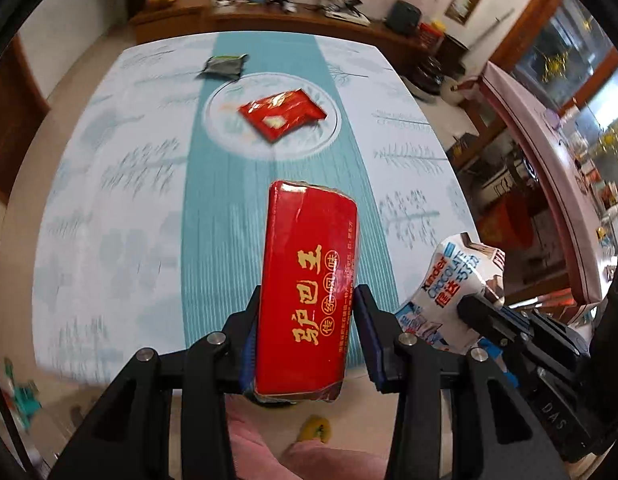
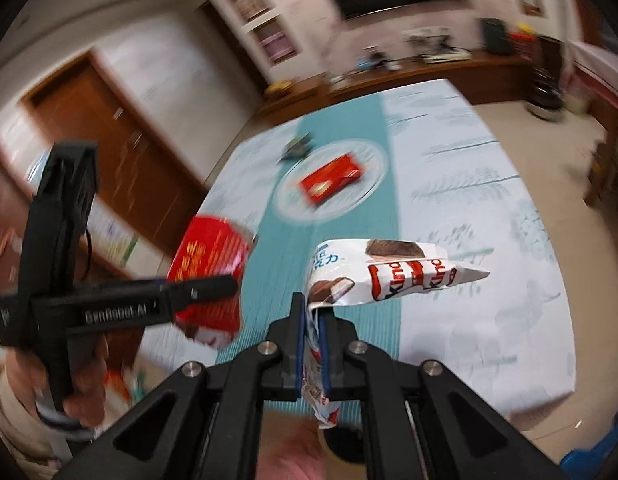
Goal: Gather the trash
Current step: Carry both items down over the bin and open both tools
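In the left wrist view the left gripper [image 1: 307,320] sits at bottom centre, its fingers [image 1: 251,316] clamped on the sides of a red snack packet [image 1: 309,292]. The packet's long axis runs straight up the frame, in line with the fingers, and it is held clear above the tabletop [image 1: 109,200].

Further up the frame, a crumpled red wrapper [image 1: 283,115] lies on a round plate [image 1: 329,136] printed or set on the teal runner, almost dead ahead of the left fingers. A small grey-green wrapper [image 1: 225,66] lies just beyond the plate, toward the upper left (blurred, so its make is unreadable).

At the lower right of that view the right gripper [image 1: 479,308] holds a white Kinder chocolate wrapper [image 1: 449,280].

In the right wrist view the right gripper [image 2: 311,320] at bottom centre has its fingers [image 2: 296,332] pinched nearly together on the tail of the Kinder chocolate wrapper [image 2: 389,272], whose body juts off to the right of the frame, across the fingers' line.

Both grippers are full, so my judgement is that the next move is a drop-off; no bin shows in either view. Of the pieces left, both lie up-frame, the plate's wrapper nearer and roughly centred for the left side.
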{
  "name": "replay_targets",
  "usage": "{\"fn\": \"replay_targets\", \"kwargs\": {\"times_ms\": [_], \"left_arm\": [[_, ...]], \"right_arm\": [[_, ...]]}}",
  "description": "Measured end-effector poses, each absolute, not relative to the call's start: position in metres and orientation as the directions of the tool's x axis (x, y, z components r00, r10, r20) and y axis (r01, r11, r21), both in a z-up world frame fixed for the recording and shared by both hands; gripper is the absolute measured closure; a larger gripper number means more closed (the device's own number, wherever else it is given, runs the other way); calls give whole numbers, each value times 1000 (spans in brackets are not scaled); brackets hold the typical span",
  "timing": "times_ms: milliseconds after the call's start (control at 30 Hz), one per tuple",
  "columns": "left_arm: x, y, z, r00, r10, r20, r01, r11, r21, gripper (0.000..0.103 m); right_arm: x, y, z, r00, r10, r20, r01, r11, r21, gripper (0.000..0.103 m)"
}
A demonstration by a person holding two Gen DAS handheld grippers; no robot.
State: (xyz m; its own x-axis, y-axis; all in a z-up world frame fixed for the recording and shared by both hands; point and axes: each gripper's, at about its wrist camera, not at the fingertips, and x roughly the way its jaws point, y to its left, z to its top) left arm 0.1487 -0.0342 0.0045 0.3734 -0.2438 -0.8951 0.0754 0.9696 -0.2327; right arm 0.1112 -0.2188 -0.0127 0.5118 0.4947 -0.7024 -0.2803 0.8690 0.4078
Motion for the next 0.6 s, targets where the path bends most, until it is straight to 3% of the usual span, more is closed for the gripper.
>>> {"fn": "replay_targets", "kwargs": {"times_ms": [333, 600], "left_arm": [[31, -33, -25, 324, -216, -921, 58, 976, -209, 62], [-4, -22, -137, 216, -214, -953, 25, 976, -214, 61]], "right_arm": [[15, -189, -45, 354, 546, -759, -429, 816, 387, 97], [-18, -162, -148, 221, 508, -833, -377, 832, 407, 97]]}}
